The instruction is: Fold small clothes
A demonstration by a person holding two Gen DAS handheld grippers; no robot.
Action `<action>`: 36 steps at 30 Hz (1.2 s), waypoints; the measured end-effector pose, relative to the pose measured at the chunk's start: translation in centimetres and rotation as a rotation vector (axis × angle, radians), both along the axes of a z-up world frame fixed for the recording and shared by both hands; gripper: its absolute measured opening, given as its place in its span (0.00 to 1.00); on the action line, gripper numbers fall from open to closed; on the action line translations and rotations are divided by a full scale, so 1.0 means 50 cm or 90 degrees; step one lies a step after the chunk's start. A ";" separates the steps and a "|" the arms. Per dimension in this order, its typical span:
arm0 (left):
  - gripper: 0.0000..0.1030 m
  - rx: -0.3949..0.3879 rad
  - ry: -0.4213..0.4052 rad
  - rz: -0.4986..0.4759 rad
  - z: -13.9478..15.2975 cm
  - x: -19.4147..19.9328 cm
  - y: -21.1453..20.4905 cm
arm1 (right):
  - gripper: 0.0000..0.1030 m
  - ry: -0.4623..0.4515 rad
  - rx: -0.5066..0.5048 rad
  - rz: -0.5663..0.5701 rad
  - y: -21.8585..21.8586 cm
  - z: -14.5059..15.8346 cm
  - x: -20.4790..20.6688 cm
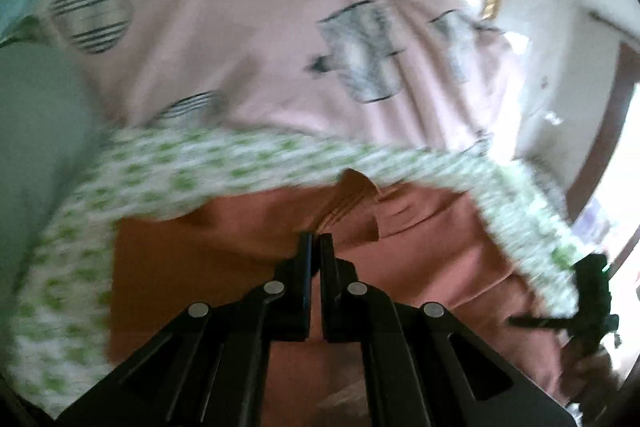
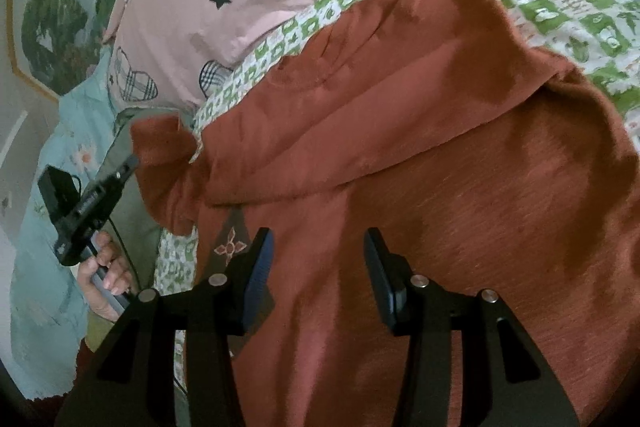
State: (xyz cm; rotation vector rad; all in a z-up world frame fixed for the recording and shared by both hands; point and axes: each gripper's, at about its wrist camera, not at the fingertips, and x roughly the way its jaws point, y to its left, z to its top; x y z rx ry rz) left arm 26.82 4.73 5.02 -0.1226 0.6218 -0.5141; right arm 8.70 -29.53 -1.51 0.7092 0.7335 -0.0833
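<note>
Left wrist view: my left gripper (image 1: 316,241) has its jaws pressed together on a raised ridge of the rust shirt (image 1: 240,247); a pinched peak of cloth stands just past the tips. I judge the grip is there to carry that edge over for a fold. The picture is blurred. The shirt lies on a green-and-white checked cloth (image 1: 248,155), with a pink sheet (image 1: 248,39) beyond it.

Right wrist view: my right gripper (image 2: 318,255) stands about half open over the shirt's lower part, nothing between the jaws; whether the fingers touch the cloth I cannot tell. One flap is already folded diagonally across the body. At the cloth's left edge a hand (image 2: 106,279) holds the other gripper beside the shirt's sleeve.
</note>
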 end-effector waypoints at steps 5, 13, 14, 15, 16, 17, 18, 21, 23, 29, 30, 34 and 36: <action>0.01 -0.038 0.017 -0.069 -0.021 0.010 -0.197 | 0.47 -0.017 -0.006 -0.033 -0.047 0.023 -0.028; 0.01 0.021 0.084 -0.141 -0.159 0.012 -0.435 | 0.47 -0.022 -0.008 -0.084 -0.119 0.029 -0.054; 0.01 0.033 0.088 -0.140 -0.173 0.011 -0.444 | 0.47 -0.021 -0.006 -0.085 -0.124 0.028 -0.052; 0.02 0.045 0.094 -0.141 -0.186 0.011 -0.453 | 0.47 -0.019 -0.005 -0.085 -0.128 0.026 -0.048; 0.02 0.054 0.101 -0.140 -0.197 0.012 -0.458 | 0.47 -0.015 -0.004 -0.086 -0.131 0.023 -0.041; 0.03 0.061 0.110 -0.139 -0.206 0.012 -0.461 | 0.47 -0.013 -0.003 -0.087 -0.132 0.022 -0.036; 0.06 0.067 0.120 -0.140 -0.211 0.011 -0.457 | 0.47 -0.011 0.000 -0.087 -0.133 0.020 -0.030; 0.27 0.081 0.126 -0.126 -0.206 -0.007 -0.431 | 0.56 -0.004 0.006 -0.084 -0.135 0.020 -0.001; 0.38 0.076 0.113 -0.108 -0.188 -0.029 -0.393 | 0.57 -0.009 -0.001 -0.077 -0.133 0.025 0.023; 0.42 0.054 0.102 -0.015 -0.154 -0.109 -0.217 | 0.57 0.022 -0.005 -0.049 -0.138 0.010 0.118; 0.42 0.061 0.102 0.019 -0.155 -0.124 -0.173 | 0.57 0.028 0.000 -0.044 -0.141 0.003 0.135; 0.42 0.093 0.130 0.151 -0.178 -0.153 -0.014 | 0.57 0.053 0.000 -0.031 -0.138 -0.023 0.188; 0.40 0.085 0.161 0.189 -0.198 -0.141 0.044 | 0.55 0.057 -0.010 -0.024 -0.130 -0.031 0.206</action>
